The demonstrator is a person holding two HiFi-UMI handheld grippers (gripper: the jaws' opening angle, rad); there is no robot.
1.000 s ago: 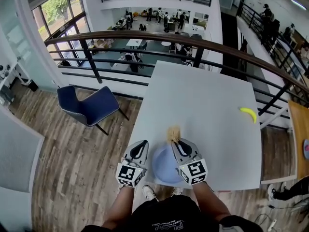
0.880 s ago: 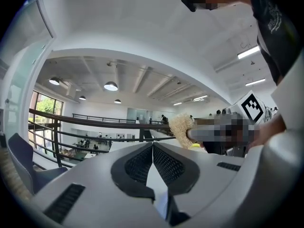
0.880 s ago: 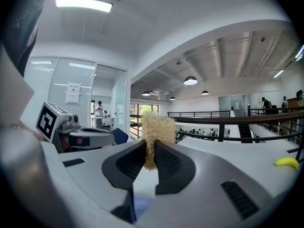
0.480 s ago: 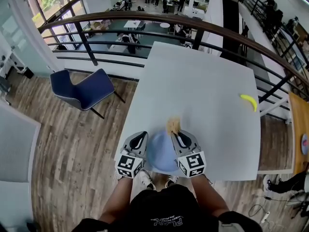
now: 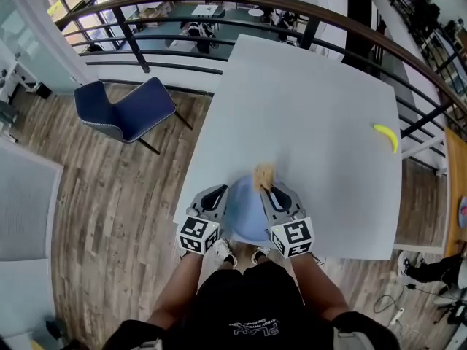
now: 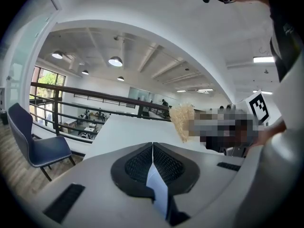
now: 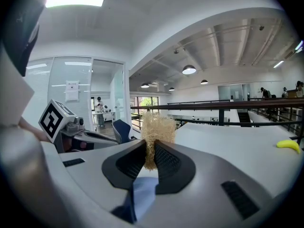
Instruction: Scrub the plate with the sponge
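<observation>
While your left gripper (image 6: 153, 151) pinches shut on the rim of the blue plate (image 5: 246, 217) at the near edge of the desk (image 5: 314, 108), your right gripper (image 7: 150, 144) is clamped on the straw-coloured sponge (image 7: 157, 127), poised at the plate's far rim. I judge both grasps done and the scrubbing itself hardly begun; whether sponge touches plate, I cannot tell.

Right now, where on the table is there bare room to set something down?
The table is bare from the sponge to the railing end, and everywhere left of the banana. Only the near edge is crowded: the left gripper holds the plate, the right gripper the sponge.
</observation>
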